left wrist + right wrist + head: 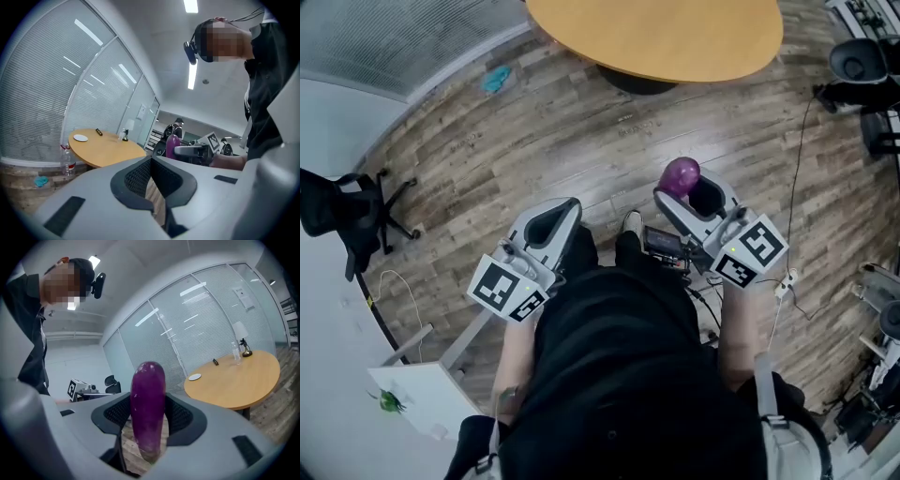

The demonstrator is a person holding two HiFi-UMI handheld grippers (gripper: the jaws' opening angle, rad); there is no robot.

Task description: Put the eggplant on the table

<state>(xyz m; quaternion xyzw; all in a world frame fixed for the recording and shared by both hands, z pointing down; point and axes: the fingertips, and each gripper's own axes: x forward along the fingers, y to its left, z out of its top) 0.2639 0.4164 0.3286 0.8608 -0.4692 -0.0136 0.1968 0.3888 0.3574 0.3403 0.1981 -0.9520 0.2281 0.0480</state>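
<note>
A purple eggplant (pixel 680 175) stands upright between the jaws of my right gripper (pixel 692 192), which is shut on it; the same eggplant (pixel 148 399) fills the middle of the right gripper view, pressed between the black pads. The round wooden table (pixel 675 37) lies ahead, across a stretch of wood floor, and in the right gripper view that table (pixel 234 380) sits at the right. My left gripper (pixel 565 212) is held beside my body with its jaws shut on nothing; its pads (pixel 136 178) meet at the tips.
A black office chair (pixel 347 220) stands at the left and a teal cloth (pixel 497 80) lies on the floor by the window wall. A water bottle (pixel 68 161) stands under the table, a small white plate (pixel 80 138) on it. Dark equipment (pixel 862 66) crowds the right edge.
</note>
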